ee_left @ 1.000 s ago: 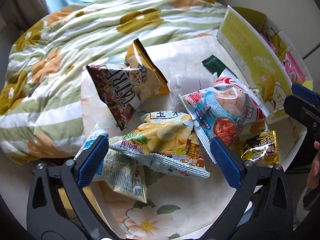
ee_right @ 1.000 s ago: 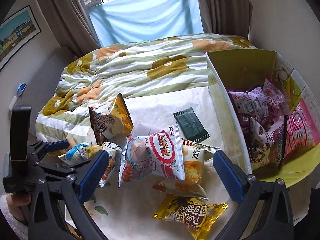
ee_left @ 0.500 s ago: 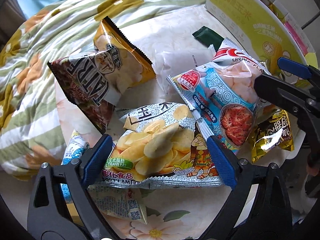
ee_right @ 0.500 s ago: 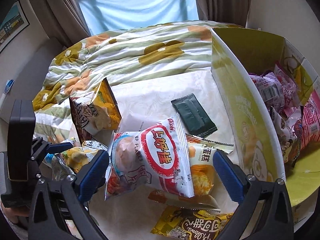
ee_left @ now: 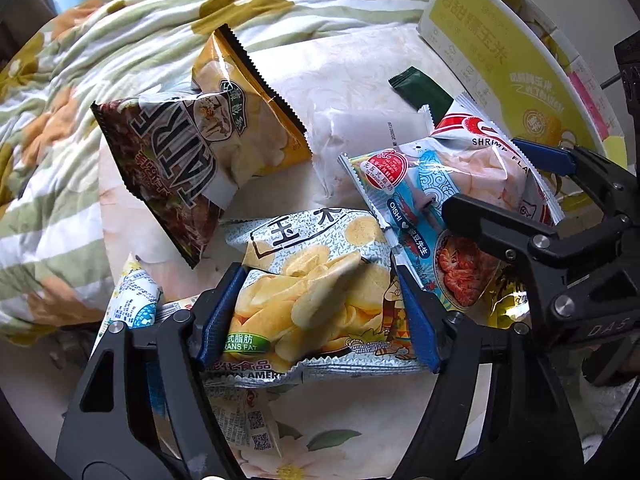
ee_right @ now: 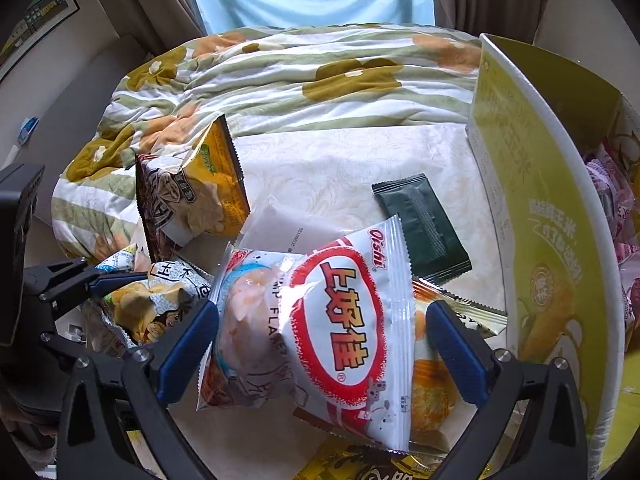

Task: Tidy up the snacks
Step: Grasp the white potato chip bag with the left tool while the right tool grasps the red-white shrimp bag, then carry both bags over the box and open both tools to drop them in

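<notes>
Several snack bags lie on a white floral cloth. My left gripper (ee_left: pixel 320 308) has closed its blue fingers against both sides of a corn chip bag (ee_left: pixel 320 292), which also shows in the right wrist view (ee_right: pixel 156 300). My right gripper (ee_right: pixel 320 352) is open, its fingers on either side of a white and red Oishi shrimp flakes bag (ee_right: pixel 320 332), which also shows in the left wrist view (ee_left: pixel 448 208). A brown and yellow chip bag (ee_left: pixel 200 160) lies behind. A yellow cardboard box (ee_right: pixel 552 240) stands at the right with pink snack packs inside.
A dark green packet (ee_right: pixel 424 228) and a white packet (ee_left: pixel 368 136) lie on the cloth. A gold packet (ee_left: pixel 504 308) and an orange-print bag (ee_right: pixel 436 396) sit under the shrimp bag. A flowered quilt (ee_right: pixel 300 80) covers the bed behind. A blue-white packet (ee_left: pixel 136 304) lies left.
Both grippers have moved forward and down onto the bags. The left gripper has narrowed onto the corn chip bag. The right gripper now straddles the shrimp flakes bag.
</notes>
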The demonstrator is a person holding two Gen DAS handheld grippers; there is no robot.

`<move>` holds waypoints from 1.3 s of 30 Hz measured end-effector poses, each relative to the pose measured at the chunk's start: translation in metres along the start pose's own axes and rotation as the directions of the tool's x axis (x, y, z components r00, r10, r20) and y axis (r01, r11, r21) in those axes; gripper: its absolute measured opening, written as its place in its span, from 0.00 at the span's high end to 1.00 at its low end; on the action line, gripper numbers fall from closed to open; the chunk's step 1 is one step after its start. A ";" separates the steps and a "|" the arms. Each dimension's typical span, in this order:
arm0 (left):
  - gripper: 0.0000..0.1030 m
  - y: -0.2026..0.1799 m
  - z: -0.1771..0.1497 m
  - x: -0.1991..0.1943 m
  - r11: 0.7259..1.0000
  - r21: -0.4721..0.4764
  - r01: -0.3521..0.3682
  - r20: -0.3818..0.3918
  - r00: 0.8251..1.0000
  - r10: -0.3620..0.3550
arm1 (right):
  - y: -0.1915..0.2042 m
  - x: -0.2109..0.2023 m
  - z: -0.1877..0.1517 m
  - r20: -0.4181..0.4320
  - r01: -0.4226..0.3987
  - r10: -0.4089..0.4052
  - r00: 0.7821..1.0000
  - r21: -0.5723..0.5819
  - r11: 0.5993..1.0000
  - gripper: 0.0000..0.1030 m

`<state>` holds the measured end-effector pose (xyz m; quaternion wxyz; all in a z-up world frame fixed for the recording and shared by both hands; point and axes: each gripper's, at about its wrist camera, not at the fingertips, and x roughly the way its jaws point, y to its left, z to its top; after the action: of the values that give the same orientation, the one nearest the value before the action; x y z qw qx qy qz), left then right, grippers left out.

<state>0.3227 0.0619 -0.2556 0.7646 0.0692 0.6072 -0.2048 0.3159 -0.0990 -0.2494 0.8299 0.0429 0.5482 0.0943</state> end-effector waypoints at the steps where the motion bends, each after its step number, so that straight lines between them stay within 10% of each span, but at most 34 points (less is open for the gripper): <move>1: 0.32 0.000 -0.001 -0.001 1.000 -0.004 0.002 0.003 1.000 -0.002 | 0.001 0.001 0.000 0.000 0.000 0.000 1.000 -0.008 1.000 0.00; 13: 0.33 0.000 -0.004 0.001 1.000 -0.023 0.016 0.023 1.000 -0.016 | 0.012 -0.005 -0.003 -0.003 -0.027 0.027 1.000 -0.071 0.997 0.39; 39: 0.33 -0.070 0.014 -0.118 1.000 -0.014 0.001 0.275 0.961 0.003 | -0.039 -0.157 0.000 0.247 -0.018 0.017 0.969 0.003 1.000 0.42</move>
<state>0.2864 0.0209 -0.1291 0.8420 0.0348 0.4966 -0.2079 0.2605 -0.1690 -0.1140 0.8908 0.0612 0.4403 0.0943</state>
